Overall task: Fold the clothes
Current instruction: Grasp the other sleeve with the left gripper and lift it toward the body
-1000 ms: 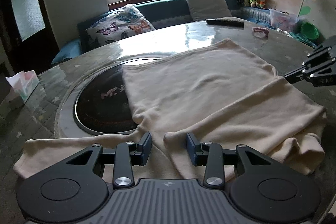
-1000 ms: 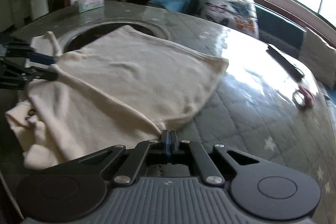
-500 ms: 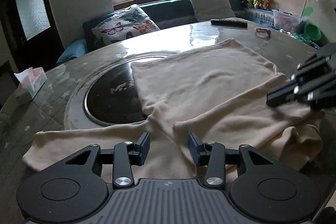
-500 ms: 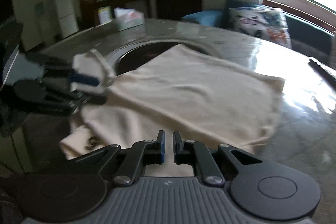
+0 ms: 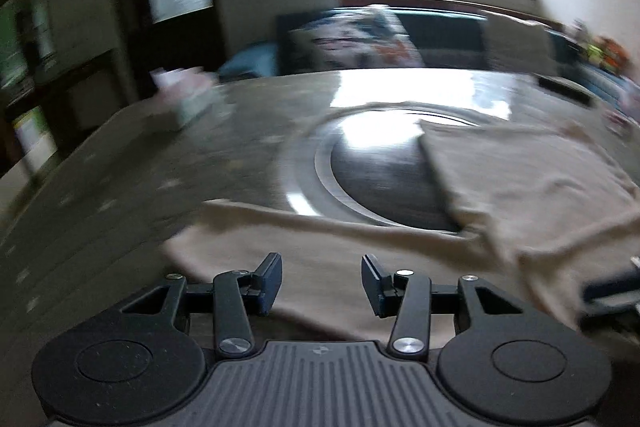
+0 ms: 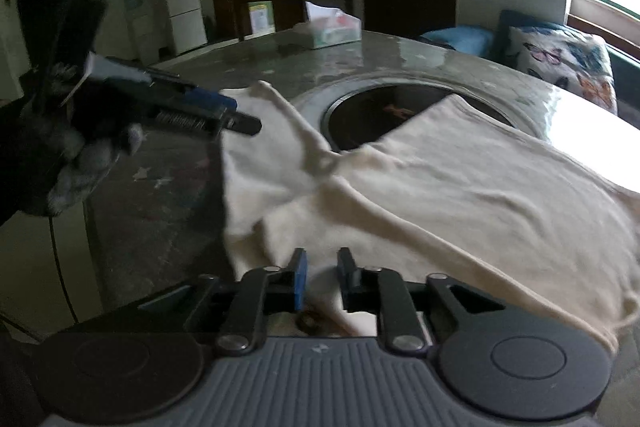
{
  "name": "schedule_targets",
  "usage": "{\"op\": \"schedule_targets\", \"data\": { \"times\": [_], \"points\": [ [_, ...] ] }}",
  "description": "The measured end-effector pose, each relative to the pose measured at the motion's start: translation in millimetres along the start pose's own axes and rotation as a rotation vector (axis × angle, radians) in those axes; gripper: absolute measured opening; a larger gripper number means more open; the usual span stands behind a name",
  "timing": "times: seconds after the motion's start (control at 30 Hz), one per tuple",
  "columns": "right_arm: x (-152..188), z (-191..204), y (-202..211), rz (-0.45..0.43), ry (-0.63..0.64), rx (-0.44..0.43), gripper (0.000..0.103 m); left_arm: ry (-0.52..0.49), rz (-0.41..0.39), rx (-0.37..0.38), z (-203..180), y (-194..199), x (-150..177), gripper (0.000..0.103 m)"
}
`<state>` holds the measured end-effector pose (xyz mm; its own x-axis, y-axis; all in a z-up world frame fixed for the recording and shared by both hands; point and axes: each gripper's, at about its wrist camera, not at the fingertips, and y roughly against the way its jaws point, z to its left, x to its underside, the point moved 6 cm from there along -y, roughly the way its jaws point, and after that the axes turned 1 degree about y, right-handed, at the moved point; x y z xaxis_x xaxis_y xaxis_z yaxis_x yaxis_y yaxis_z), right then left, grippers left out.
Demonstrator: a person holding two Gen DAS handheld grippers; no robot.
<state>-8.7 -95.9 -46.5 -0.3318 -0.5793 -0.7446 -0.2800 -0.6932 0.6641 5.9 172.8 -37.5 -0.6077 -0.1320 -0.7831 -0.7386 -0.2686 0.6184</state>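
My left gripper [image 5: 320, 279] has swung left, jaws apart over the sleeve [image 5: 320, 239], whose length runs nine-to-three. My right gripper [image 6: 320, 277], part open, straddles the cream top [image 6: 460, 195] on the table [image 5: 160, 167]; left is nearer.

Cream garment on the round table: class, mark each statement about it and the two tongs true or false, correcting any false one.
1. The left tongs are open. True.
2. The cream garment is folded into a neat square. False: it lies spread and rumpled.
3. The tissue box sits on the garment. False: it stands apart, on the table.
4. The right tongs are open above cloth. True.
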Motion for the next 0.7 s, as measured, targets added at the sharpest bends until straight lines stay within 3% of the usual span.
{"op": "schedule_targets", "data": {
  "times": [0.27,0.4,0.57,0.63,0.67,0.7],
  "points": [
    [-9,16,-13,-0.004,0.024,-0.028,0.017,0.114,0.027,-0.142,55,-14,2,0.051],
    [-12,13,-9,-0.009,0.010,-0.035,0.018,0.152,0.040,-0.173,68,-21,2,0.050],
    [-13,10,2,-0.022,0.016,-0.018,0.023,0.189,0.049,-0.160,73,-30,1,0.049],
    [-14,6,8,-0.031,0.011,-0.005,0.025,0.198,0.043,-0.147,75,-32,0,0.043],
    [-14,4,12,-0.037,0.005,0.002,0.025,0.200,0.040,-0.142,75,-32,0,0.035],
    [-14,1,16,-0.042,-0.003,0.008,0.025,0.200,0.036,-0.137,74,-32,-1,0.021]
  ]
}}
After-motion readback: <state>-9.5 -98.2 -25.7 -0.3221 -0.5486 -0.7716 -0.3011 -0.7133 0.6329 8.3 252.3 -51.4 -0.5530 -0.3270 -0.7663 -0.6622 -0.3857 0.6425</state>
